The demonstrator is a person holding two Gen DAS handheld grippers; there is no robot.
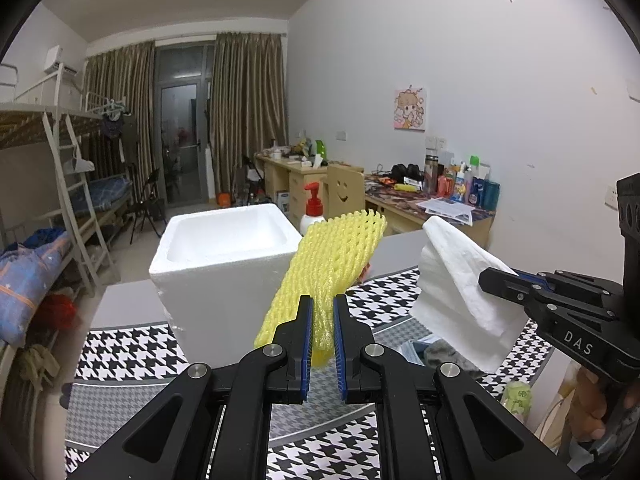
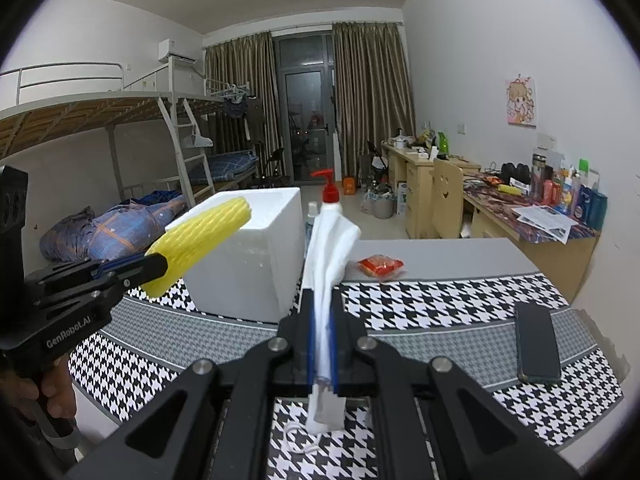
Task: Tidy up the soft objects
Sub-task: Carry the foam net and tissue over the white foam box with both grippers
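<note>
While both loads were held aloft | yellow foam mesh sleeve (image 1: pixel 336 264) was pinched by left gripper (image 1: pixel 323 322) beside white polystyrene box (image 1: pixel 224 256) | white soft tissue (image 2: pixel 330 256) was clamped in right gripper (image 2: pixel 323 312) | judgement: each should be carried above the rim before being released, one at a time.

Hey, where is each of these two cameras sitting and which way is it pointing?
Left wrist: on the left gripper, facing the foam box; its fingers clamp the yellow foam net; right gripper shows.
Right wrist: on the right gripper, same facing, clamping the white cloth; left gripper shows.
Shared: box, net, cloth.
</note>
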